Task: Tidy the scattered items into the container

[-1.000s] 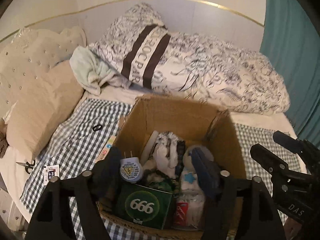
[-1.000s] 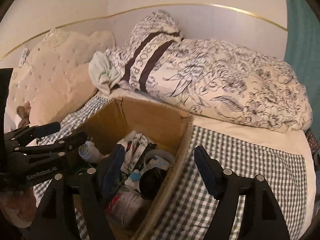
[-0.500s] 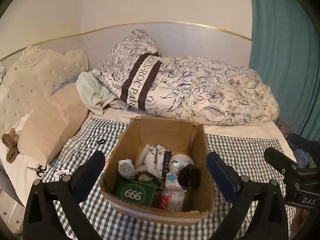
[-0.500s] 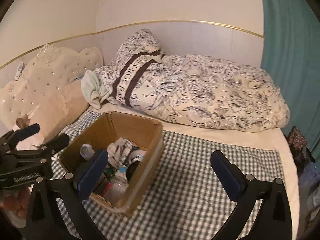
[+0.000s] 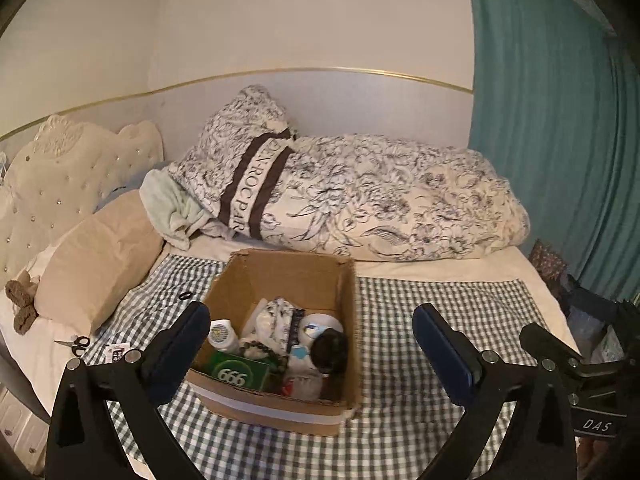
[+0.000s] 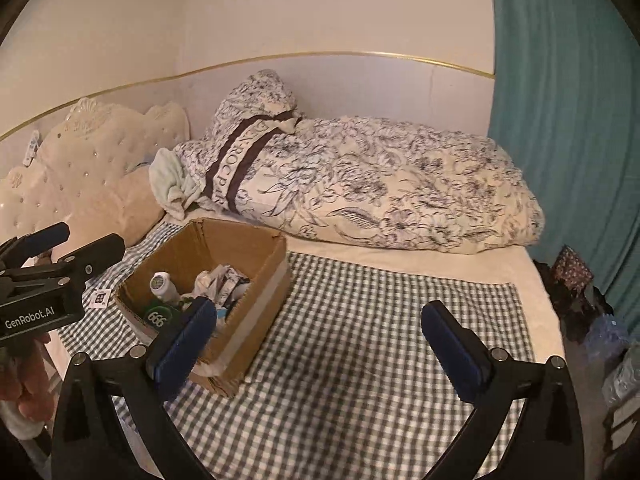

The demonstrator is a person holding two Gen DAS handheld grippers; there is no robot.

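An open cardboard box (image 5: 320,276) stands on the green checked cloth (image 5: 420,300) on the bed. In it lie a green "666" box (image 5: 240,376), a white bottle (image 5: 222,334), crumpled patterned cloth (image 5: 280,312), a black round thing (image 5: 330,354) and other small items. The box also shows in the right wrist view (image 6: 256,260). My left gripper (image 5: 312,344) is open and empty, held back above the box's near side. My right gripper (image 6: 320,336) is open and empty, above the cloth to the right of the box.
Scissors (image 5: 74,343), a small card (image 5: 119,354) and a black ring (image 5: 185,295) lie left of the box. A beige pillow (image 5: 100,256) and a floral duvet (image 5: 380,200) lie behind. A teal curtain (image 5: 560,120) hangs on the right.
Both grippers have pulled back and up from the box and opened wide. The box now looks smaller and farther. A black round thing now lies in the box.
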